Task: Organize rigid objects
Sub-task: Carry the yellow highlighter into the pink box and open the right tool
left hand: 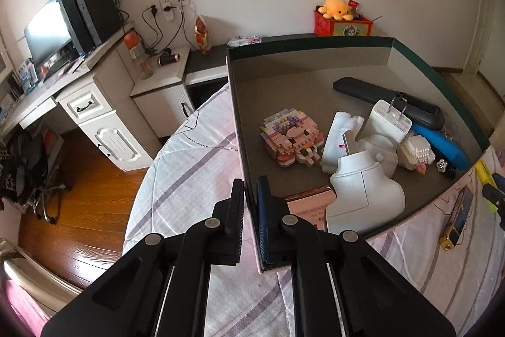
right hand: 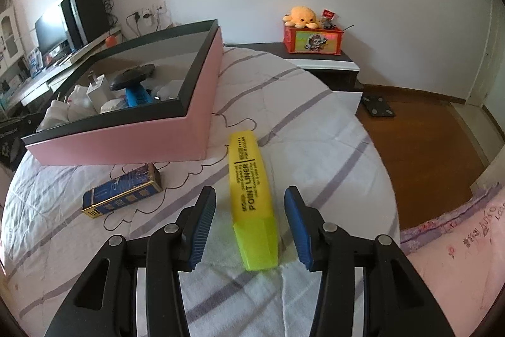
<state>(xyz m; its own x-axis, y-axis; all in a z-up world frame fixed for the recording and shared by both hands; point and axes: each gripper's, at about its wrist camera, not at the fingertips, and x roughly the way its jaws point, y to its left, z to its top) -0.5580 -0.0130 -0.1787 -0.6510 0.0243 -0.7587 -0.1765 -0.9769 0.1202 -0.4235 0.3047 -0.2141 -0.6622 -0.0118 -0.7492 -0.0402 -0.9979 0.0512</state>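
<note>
A pink box (left hand: 285, 90) with a dark rim lies on the bed, and my left gripper (left hand: 251, 183) is shut on its near left wall, one finger outside and one inside. The box holds a black remote (left hand: 372, 92), a white charger (left hand: 389, 119), a pastel brick model (left hand: 292, 136), a white bust-shaped piece (left hand: 366, 188) and a blue object (left hand: 442, 144). In the right wrist view a yellow highlighter (right hand: 252, 195) lies on the sheet beside the box (right hand: 126, 144). My right gripper (right hand: 249, 193) stands open astride it, the pads clear of both its sides.
A small blue and gold case (right hand: 121, 193) lies on the striped sheet left of the highlighter. Behind the bed are a desk with a monitor (left hand: 47, 30), a nightstand (left hand: 164, 75) and a red box with an orange plush toy (right hand: 311, 35). Wooden floor surrounds the round bed.
</note>
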